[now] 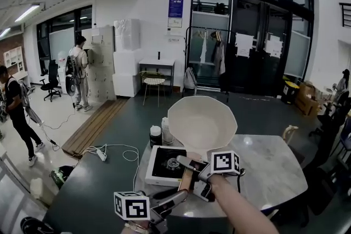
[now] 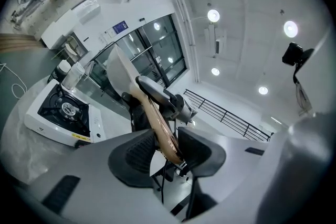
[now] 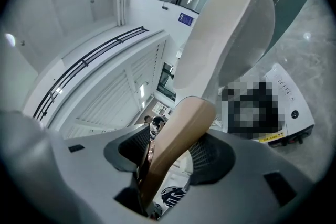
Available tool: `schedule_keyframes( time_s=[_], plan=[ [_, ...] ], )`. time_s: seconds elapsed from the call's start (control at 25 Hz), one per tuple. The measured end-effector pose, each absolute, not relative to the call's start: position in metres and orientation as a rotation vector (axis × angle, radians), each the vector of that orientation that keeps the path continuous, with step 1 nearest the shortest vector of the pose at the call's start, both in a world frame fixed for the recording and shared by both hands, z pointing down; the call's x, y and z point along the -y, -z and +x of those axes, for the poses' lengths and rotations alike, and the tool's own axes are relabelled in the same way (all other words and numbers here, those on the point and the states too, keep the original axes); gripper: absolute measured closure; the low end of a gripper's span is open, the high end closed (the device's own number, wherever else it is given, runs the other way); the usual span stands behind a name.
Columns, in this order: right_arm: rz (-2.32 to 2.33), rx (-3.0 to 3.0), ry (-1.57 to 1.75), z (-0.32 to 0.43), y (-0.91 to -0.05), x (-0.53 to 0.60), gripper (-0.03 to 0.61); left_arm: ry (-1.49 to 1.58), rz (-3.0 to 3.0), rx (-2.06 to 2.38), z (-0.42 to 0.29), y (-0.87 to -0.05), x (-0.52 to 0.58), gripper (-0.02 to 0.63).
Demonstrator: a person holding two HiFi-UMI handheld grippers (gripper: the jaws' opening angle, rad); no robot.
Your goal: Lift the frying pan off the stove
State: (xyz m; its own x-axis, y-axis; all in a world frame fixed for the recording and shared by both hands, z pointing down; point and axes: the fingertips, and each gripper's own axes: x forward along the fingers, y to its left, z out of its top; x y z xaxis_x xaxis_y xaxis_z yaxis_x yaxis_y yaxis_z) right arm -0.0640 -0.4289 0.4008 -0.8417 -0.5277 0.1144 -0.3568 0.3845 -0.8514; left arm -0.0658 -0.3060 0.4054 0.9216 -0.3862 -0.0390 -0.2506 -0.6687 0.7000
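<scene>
A white frying pan (image 1: 202, 123) hangs tilted in the air above the white single-burner stove (image 1: 164, 164), its inside facing me. Its tan handle (image 1: 186, 179) slopes down toward me. My right gripper (image 1: 193, 168) is shut on the handle near the pan. My left gripper (image 1: 169, 203) is shut on the handle's lower end. In the left gripper view the handle (image 2: 157, 123) runs between the pads of that gripper (image 2: 167, 148), with the stove (image 2: 63, 113) below at left. In the right gripper view the handle (image 3: 176, 144) fills the jaws of that gripper (image 3: 168, 152), under the pan (image 3: 226, 34).
The stove stands at the left end of a marble table (image 1: 274, 167). A dark-lidded jar (image 1: 156, 135) and a pale bottle (image 1: 166, 130) stand just behind it. A cable (image 1: 109, 150) lies on the floor at left. Two people (image 1: 16, 112) (image 1: 79, 71) stand far off.
</scene>
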Motion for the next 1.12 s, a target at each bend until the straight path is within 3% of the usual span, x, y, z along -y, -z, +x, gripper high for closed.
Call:
schedule_keyframes(
  time_s=[0.56,1.12],
  plan=[
    [-1.02,-2.259,1.395,0.025,-0.415,0.418,0.344,0.115,2.358,0.223,-0.006,-0.413,0.3,0.463],
    [-1.083,-2.24,1.352,0.04,-0.417,0.42,0.337,0.053,2.385,0.187,0.005,-0.414,0.303,0.463]
  ],
)
